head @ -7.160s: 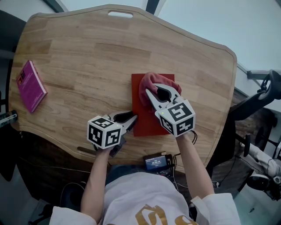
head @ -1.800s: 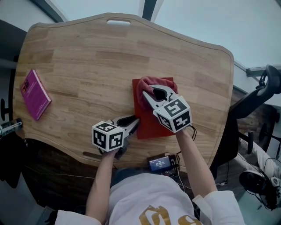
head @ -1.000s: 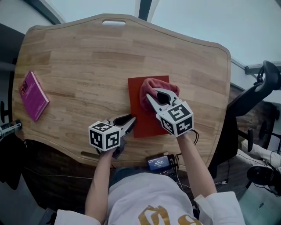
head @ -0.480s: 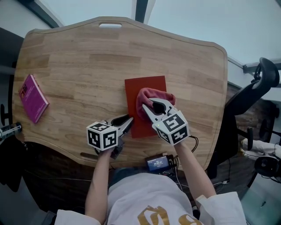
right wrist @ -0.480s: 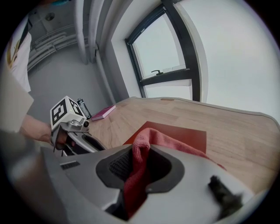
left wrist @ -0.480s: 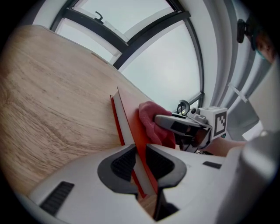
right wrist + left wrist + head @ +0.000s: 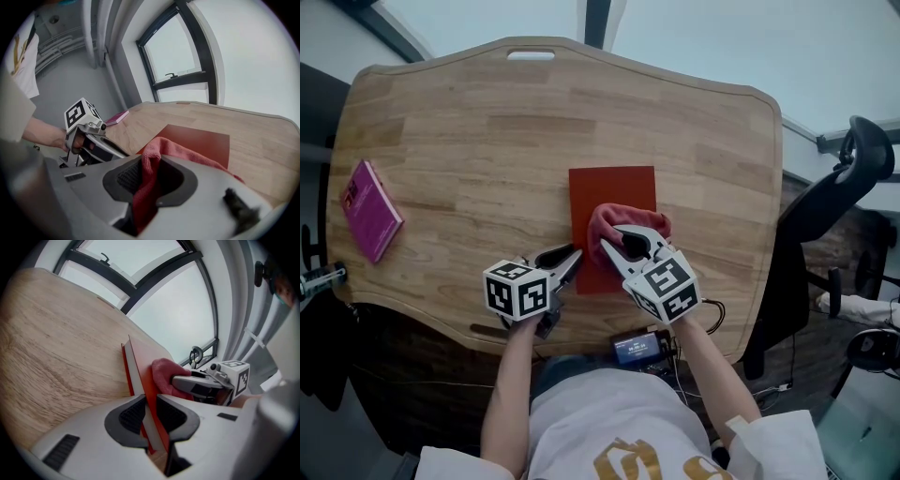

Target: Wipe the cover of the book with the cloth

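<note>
Head view showed the left gripper (image 7: 571, 255) closed on the near edge of the red book (image 7: 613, 187), while the right gripper (image 7: 622, 242) squeezed the pink cloth (image 7: 609, 217) lying on its cover.

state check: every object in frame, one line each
red book: closed, flat on the table, left edge clamped.
cloth: bunched, on the red book's near half.
left tongs: shut on red book.
right tongs: shut on cloth.
pink book: closed, lying near table's left edge, untouched.
</note>
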`<state>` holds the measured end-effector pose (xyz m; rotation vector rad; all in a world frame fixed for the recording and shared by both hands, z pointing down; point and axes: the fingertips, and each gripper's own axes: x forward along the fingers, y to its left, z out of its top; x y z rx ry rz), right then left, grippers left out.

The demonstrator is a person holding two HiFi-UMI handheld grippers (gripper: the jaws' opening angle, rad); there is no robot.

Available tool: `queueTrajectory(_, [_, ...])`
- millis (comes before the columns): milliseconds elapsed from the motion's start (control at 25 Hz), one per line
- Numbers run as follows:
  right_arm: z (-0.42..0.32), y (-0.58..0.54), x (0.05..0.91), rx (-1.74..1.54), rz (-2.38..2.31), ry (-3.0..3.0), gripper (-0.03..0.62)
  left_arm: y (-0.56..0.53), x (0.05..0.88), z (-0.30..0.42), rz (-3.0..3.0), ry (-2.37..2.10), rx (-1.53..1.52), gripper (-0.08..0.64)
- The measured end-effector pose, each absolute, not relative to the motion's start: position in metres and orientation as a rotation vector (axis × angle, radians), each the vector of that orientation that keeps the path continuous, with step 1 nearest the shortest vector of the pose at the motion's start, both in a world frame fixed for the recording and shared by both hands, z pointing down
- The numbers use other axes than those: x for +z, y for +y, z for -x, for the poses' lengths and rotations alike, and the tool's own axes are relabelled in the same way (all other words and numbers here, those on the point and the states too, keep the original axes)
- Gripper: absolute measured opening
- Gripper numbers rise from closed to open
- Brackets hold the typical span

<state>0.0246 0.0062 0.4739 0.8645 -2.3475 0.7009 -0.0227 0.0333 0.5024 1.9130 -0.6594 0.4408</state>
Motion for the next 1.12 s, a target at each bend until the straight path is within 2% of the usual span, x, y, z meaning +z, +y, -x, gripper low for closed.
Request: queueTrajectory(1120, [-0.015,0.050,0.475,0.745,-0.751,-2.357,0.083,0.033,0.502,0.023,-1.912,-0.681,0.433,0.080])
